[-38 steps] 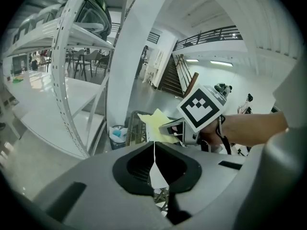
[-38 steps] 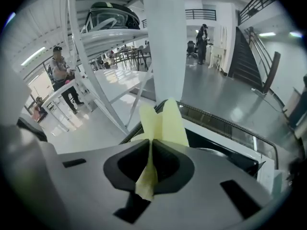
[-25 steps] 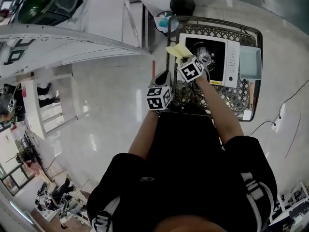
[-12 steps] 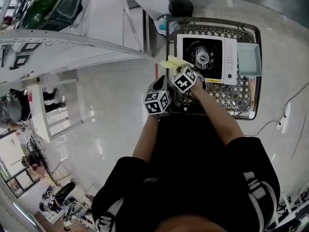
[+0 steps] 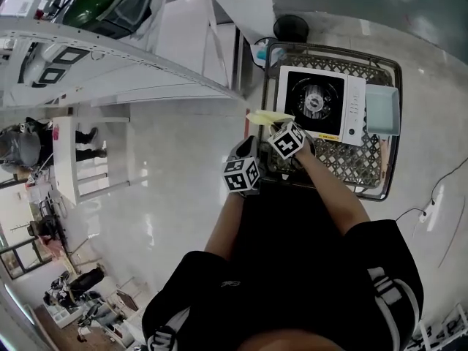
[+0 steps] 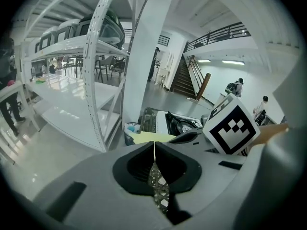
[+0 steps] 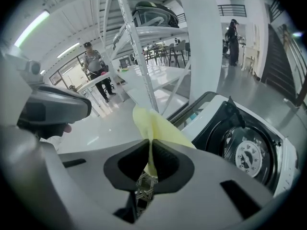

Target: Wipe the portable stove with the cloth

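The white portable stove [image 5: 322,104] with a black burner lies in a wire cart [image 5: 387,134]. My right gripper [image 5: 274,123] is shut on a pale yellow cloth [image 5: 268,116], held in the air just off the stove's near left corner. In the right gripper view the cloth [image 7: 152,126] rises out of the closed jaws of the right gripper [image 7: 150,145], with the stove [image 7: 244,150] beyond at the right. My left gripper [image 5: 247,148] hangs over the floor beside the cart. In its own view the left gripper [image 6: 154,145] shows its jaws pressed together with nothing between them.
A pale blue tray [image 5: 382,110] sits in the cart to the right of the stove. A black round bin [image 5: 291,26] stands behind the cart. White metal shelving [image 5: 146,64] runs along the left. A cable [image 5: 439,189] lies on the floor at the right. People stand far off.
Both grippers have drawn back toward me, and the right one has carried the cloth off the stove's left edge to a spot in front of its corner.
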The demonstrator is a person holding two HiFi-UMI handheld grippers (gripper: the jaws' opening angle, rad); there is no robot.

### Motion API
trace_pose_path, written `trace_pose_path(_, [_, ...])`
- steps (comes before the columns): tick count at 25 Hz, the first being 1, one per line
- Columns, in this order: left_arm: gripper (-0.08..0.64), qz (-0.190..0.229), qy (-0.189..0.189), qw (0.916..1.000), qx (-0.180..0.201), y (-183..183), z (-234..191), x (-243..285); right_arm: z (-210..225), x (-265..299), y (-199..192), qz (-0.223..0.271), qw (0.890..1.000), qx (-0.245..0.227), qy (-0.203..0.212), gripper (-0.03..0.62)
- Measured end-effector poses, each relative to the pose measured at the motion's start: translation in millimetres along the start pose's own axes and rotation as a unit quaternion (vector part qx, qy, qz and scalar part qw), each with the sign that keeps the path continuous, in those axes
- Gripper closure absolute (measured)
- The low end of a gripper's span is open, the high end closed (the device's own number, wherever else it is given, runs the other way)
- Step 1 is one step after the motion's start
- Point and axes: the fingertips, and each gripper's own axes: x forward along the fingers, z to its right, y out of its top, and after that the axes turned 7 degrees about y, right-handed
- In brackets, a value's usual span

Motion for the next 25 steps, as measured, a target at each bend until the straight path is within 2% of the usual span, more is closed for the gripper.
trace_pose_path(4, [0.538, 0.004, 0.011, 0.9999, -0.007, -10, -5, -9, -16, 3, -6, 0.004, 0.999, -0.01, 0.031, 0.571])
trace_pose_path(7, [0.538, 0.005, 0.002, 1.0, -0.002, -15, -5, -18, -26, -3, -12, 0.025, 0.999, -0.014, 0.024, 0.571])
trace_pose_path(9, [0.538, 0.005, -0.005, 1.0, 0.003, -19, -8, -30, -42, -12, -17, 0.043, 0.999, 0.001, 0.019, 0.571])
trace_pose_path(12, [0.538, 0.017, -0.012, 0.9998, -0.003, -21, -18, -52, -67, -33, -7, 0.097, 0.995, 0.024, 0.005, 0.571])
trace_pose_path(15, [0.538, 0.053, -0.028, 0.9981, -0.014, -2, -13, -55, -64, -62, 14, 0.151, 0.988, 0.02, -0.022, 0.571])
trace_pose_path(19, [0.538, 0.091, -0.059, 0.9941, 0.011, 2, -13, -97, -95, -95, 14, 0.215, 0.974, 0.039, -0.067, 0.571])
trace_pose_path(23, [0.538, 0.152, -0.107, 0.9826, 0.007, 8, 0, -142, -113, -141, 8, 0.277, 0.951, 0.059, -0.127, 0.572])
trace_pose_path(25, [0.538, 0.168, -0.12, 0.9783, 0.018, 1, 5, -163, -129, -166, 1, 0.302, 0.938, 0.07, -0.154, 0.572])
